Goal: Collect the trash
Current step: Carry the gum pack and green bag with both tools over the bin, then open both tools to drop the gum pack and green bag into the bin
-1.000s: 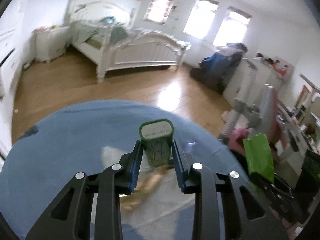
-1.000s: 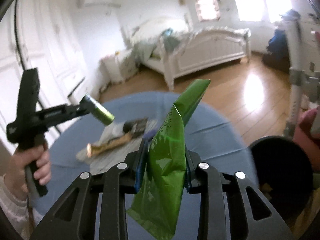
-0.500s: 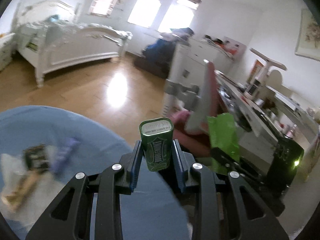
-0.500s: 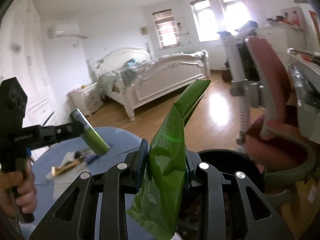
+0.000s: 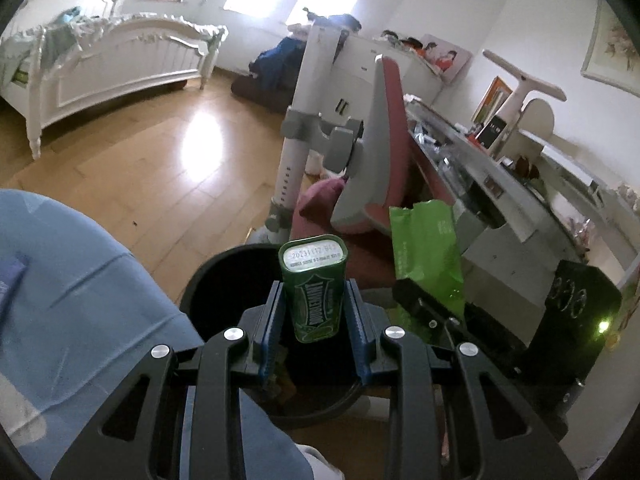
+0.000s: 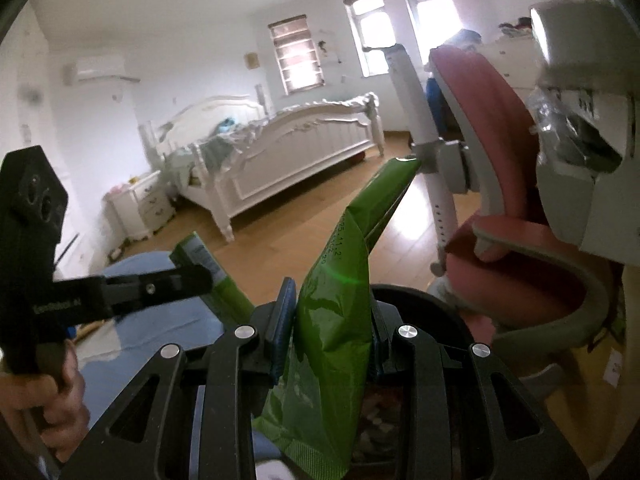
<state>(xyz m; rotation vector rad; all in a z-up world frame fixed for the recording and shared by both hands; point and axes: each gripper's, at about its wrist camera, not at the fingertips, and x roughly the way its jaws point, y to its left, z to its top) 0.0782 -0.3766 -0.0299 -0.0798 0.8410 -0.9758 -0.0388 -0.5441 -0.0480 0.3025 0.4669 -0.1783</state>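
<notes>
My left gripper (image 5: 313,312) is shut on a small dark green mint tin (image 5: 313,284), held upright over the open black trash bin (image 5: 208,280) beside the blue table. My right gripper (image 6: 330,320) is shut on a crumpled bright green snack wrapper (image 6: 336,320), held above the same bin (image 6: 440,316), which holds some trash. The wrapper (image 5: 426,248) and right gripper also show at the right of the left wrist view. The left gripper with the tin (image 6: 212,280) shows at the left of the right wrist view.
The blue-covered round table (image 5: 80,288) lies left of the bin, with a purple wrapper (image 5: 10,276) at its edge. A pink and grey chair (image 5: 380,152) stands just beyond the bin. A cluttered desk (image 5: 520,200) is at right. A white bed (image 5: 112,64) stands across the wooden floor.
Both grippers have swung right from over the table to above the black bin, each still holding its item. The table trash has slid out of view to the left.
</notes>
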